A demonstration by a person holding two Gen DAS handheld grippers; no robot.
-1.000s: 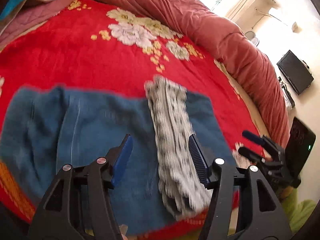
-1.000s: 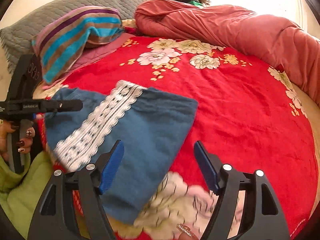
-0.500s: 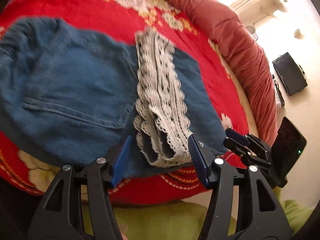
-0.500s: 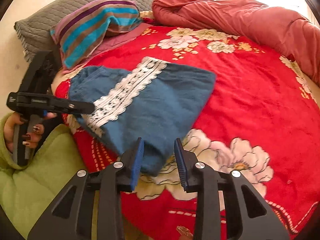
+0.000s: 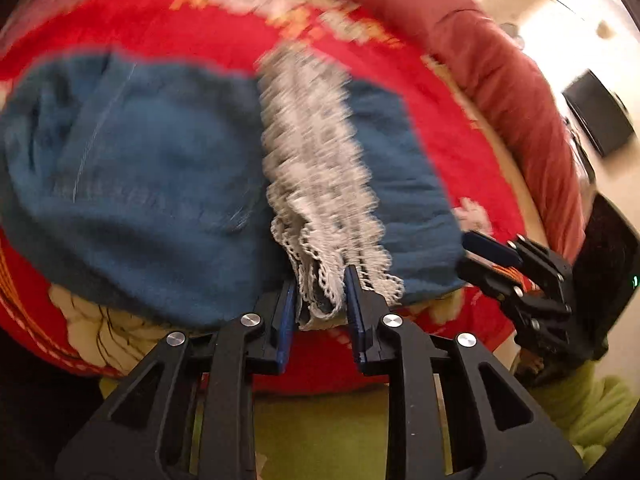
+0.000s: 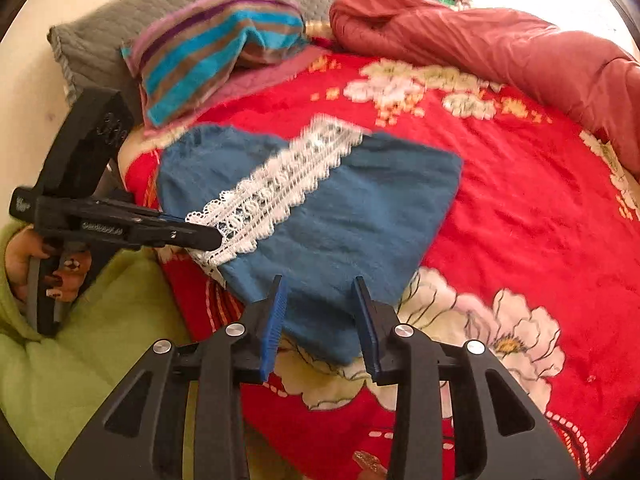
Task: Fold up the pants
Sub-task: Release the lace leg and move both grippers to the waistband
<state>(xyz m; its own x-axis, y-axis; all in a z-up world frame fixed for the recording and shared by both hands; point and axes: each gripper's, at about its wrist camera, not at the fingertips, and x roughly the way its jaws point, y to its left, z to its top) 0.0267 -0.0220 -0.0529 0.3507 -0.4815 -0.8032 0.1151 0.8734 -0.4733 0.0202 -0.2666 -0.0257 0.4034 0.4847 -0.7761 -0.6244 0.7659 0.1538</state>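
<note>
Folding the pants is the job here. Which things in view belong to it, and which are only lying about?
Belong to the job:
- blue pants with white lace trim
- left hand-held gripper, jaws just closing around the lace edge
- right hand-held gripper, at the pants' near corner

Lying about:
- red floral blanket
- striped pillow
- grey pillow
- reddish quilt

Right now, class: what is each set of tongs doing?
Left tongs: just closing on the lace trim.
Right tongs: closed on the blue pants corner.
</note>
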